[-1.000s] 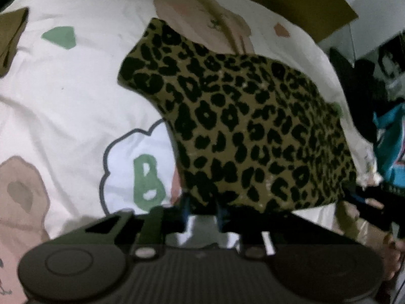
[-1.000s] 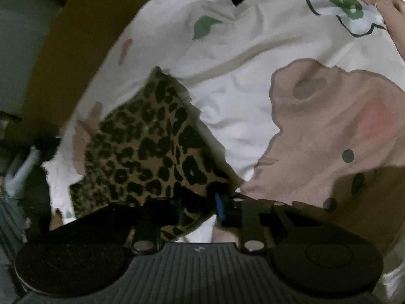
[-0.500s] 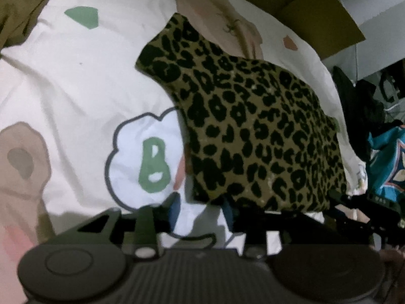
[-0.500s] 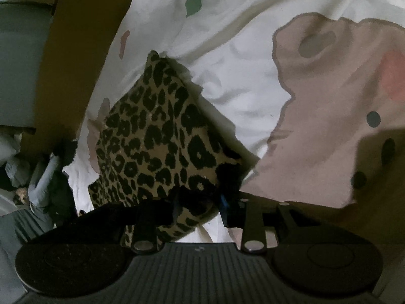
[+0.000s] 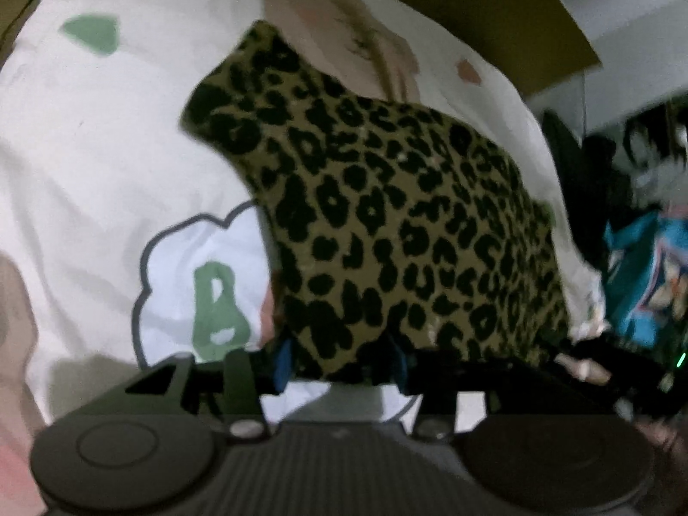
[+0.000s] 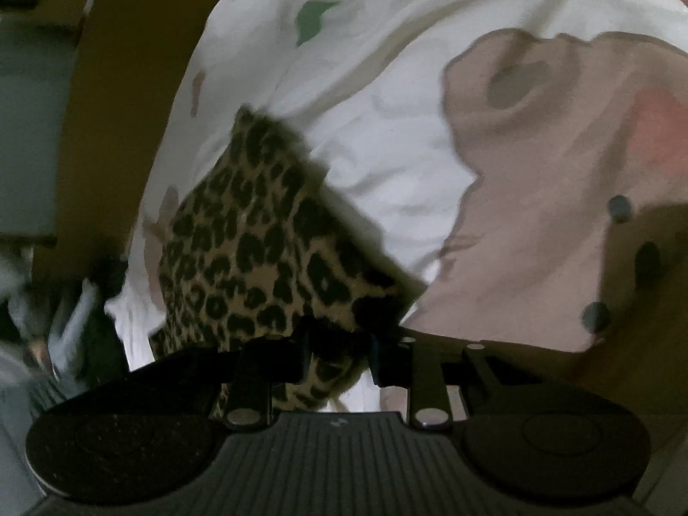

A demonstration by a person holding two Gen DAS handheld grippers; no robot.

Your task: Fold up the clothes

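A folded leopard-print garment (image 5: pixel 408 223) lies on a white bedsheet (image 5: pixel 107 137) printed with cartoon shapes. My left gripper (image 5: pixel 339 359) is at its near left corner; the jaws are opening and stand wide, with the cloth's edge loose between the blue pads (image 5: pixel 281 357). In the right wrist view the same leopard-print garment (image 6: pixel 258 249) rises from the sheet toward my right gripper (image 6: pixel 339 350), which is shut on a bunched corner of it. A black tool and a fingertip (image 5: pixel 580 370) show at the garment's right corner in the left wrist view.
A brown cardboard box (image 5: pixel 494 4) lies beyond the bed's far edge. Dark clothes and a teal item (image 5: pixel 645 284) are piled off the right side. The bed's left edge (image 6: pixel 142 223) drops to clutter on the floor. An olive cloth (image 5: pixel 17 8) lies at the upper left.
My left jaws have spread from nearly closed on the garment's corner to wide apart. My right gripper has rolled a little and keeps the cloth.
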